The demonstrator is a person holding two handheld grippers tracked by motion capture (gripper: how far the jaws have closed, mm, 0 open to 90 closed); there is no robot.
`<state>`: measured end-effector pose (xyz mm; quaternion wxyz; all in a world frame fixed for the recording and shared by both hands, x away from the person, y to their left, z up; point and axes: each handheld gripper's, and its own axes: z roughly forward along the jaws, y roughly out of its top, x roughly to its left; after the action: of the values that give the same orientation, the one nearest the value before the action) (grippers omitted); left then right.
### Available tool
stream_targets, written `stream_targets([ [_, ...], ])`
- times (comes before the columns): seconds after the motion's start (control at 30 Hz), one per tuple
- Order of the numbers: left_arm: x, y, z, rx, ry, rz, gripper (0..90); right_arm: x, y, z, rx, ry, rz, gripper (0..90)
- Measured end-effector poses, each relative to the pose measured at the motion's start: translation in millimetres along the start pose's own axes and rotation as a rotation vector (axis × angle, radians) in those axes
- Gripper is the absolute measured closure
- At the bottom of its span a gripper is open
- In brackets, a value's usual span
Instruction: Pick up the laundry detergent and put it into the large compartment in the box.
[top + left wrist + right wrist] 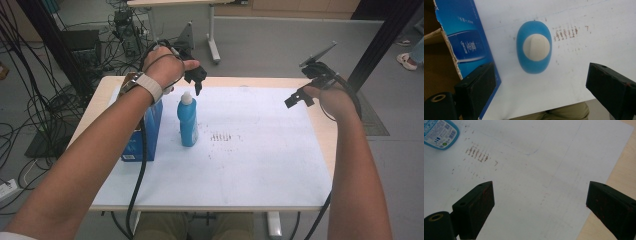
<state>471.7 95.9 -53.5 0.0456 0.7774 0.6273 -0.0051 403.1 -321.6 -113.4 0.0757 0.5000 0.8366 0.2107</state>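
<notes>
A blue bottle [188,122] with a white cap stands upright on the white sheet [260,155], left of centre. My left gripper [196,84] hovers just above and behind the cap, pointing down. In the left gripper view the bottle [534,47] shows from above, ahead of the open left gripper [537,82], with nothing between the jaws. A blue carton [150,127] stands close to the bottle's left, its torn open top [439,50] showing brown inside. My right gripper [300,98] hangs open over the sheet's far right edge. In its own view the right gripper [540,205] has bare sheet under it and the bottle's label [439,132] at top left.
Brown smudges [220,136] mark the sheet right of the bottle. The wooden table rim [327,140] borders the sheet on the right. Cables [30,125] and black equipment crowd the floor at left; a second table's legs [212,35] stand behind.
</notes>
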Motion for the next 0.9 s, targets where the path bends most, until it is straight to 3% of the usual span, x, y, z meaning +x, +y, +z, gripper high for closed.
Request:
stream_targets([
  [0.17, 2.5, 4.7, 3.6, 0.006, -0.008, -0.022, 9.8, 0.1, 0.1, 0.0, -0.002, 0.0, 0.0, 7.7],
  [0.43, 1.2, 9.6, 11.0, 0.008, 0.016, -0.043, 10.1, 0.2, 0.7, 0.8, 0.0, 0.002, -0.001, 7.7],
  [0.9, -4.0, 14.0, 25.7, 0.021, 0.007, -0.027, 10.2, 1.2, 2.0, 1.3, 0.001, 0.001, -0.004, 7.7],
])
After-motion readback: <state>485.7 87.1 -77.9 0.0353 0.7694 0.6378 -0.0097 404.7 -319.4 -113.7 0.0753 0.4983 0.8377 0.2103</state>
